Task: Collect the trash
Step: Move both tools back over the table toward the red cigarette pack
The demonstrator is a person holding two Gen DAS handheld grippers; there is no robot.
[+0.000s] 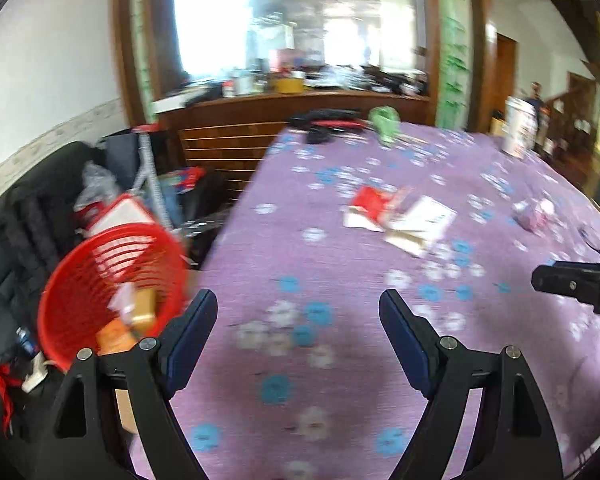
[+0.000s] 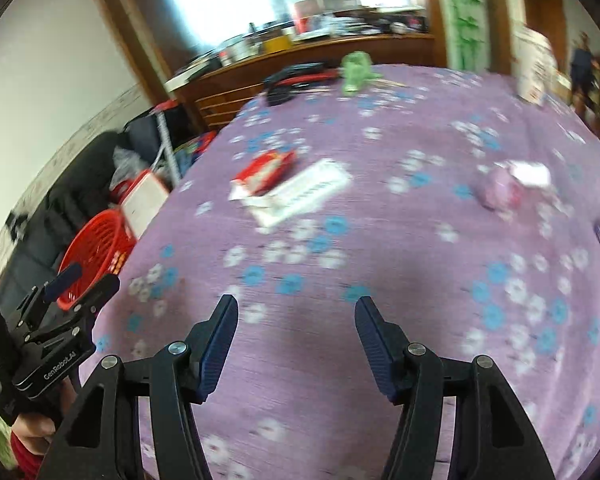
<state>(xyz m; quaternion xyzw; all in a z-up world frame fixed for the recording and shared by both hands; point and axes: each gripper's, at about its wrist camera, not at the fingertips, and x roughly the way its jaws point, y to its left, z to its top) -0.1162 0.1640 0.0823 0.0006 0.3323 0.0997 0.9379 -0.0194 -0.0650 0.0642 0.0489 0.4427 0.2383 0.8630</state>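
Matt purple floral cloth over the table [image 1: 340,360], glossy red slatted plastic basket [image 1: 80,280], brown varnished wood cabinet [image 1: 228,136], matt black plastic left gripper [image 1: 298,312] with blue ribbed pads [image 1: 400,332]

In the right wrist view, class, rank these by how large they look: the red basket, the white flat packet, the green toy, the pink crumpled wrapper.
1. White flat packet
2. Red basket, partly hidden by the table edge, so unsure
3. Pink crumpled wrapper
4. Green toy, farthest away, so likely bigger than it looks
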